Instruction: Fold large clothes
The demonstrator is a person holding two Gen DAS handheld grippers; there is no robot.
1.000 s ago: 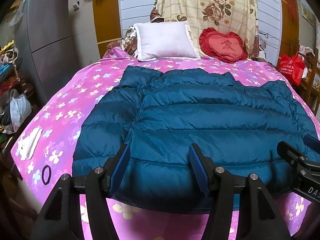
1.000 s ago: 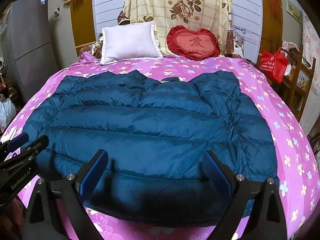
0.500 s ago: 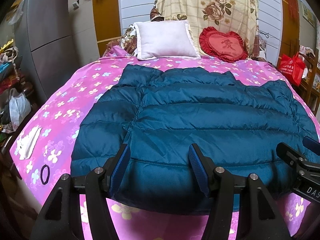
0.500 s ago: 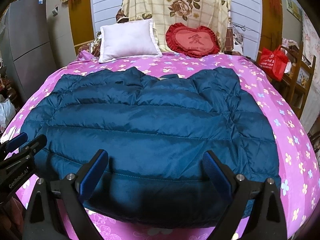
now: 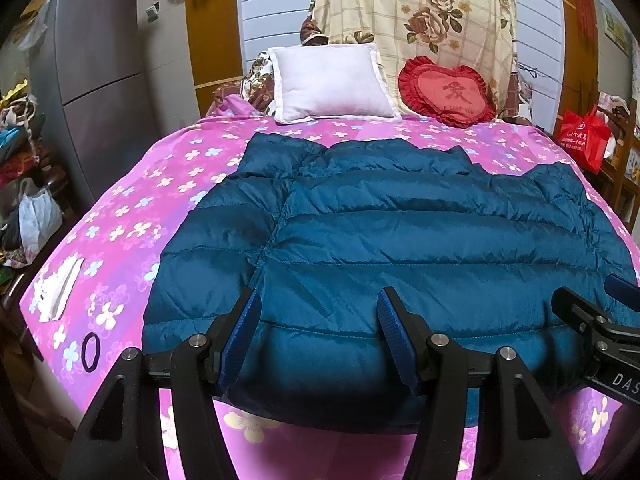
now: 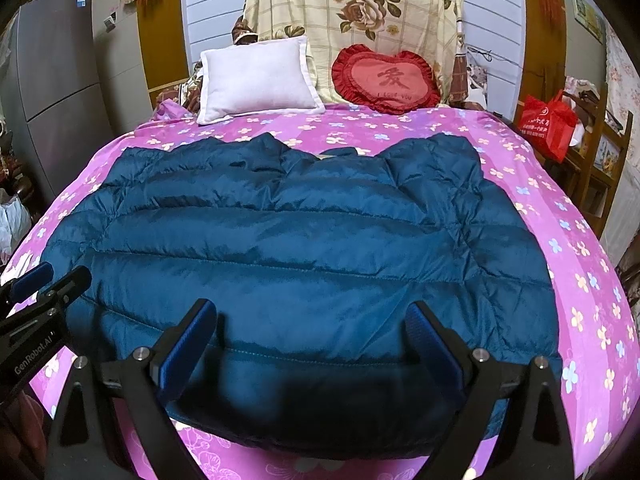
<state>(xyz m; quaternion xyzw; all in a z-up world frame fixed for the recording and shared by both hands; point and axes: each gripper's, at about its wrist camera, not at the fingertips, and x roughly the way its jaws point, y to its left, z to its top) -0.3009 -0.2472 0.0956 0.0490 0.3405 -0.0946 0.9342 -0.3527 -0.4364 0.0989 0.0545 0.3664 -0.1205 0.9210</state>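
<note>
A teal quilted down jacket [image 5: 400, 240] lies spread flat on the bed, on the pink bedsheet with small flowers [image 5: 132, 216], and its hem comes close to the near edge of the mattress. It lies with the smooth side up and no zip is visible, so I think it is the back that faces up; both sleeves seem to be laid along the sides of the body, which makes a wide, even shape that is good for folding. The collar points toward the head of the bed, where a white pillow [image 5: 330, 80] and a red heart-shaped cushion [image 5: 446, 94] stand well apart from the jacket, so they do not disturb the work. The person holds both tools just above the hem, side by side and tilted down. The left gripper [image 5: 320, 332] has its jaws apart with nothing between them; the blue pads [image 5: 242, 330] do not press on the cloth. The right gripper [image 6: 312, 346] stands also open, a little wider, and holds nothing. I judge that no fold is made yet, and the hands wait over the hem to choose where to pinch. The padded cloth is slippery and thick, so a shallow pinch could slide off. A black hair tie [image 5: 89, 352] and a white cloth [image 5: 58, 288] lie on the sheet at the left, away from the jacket.
</note>
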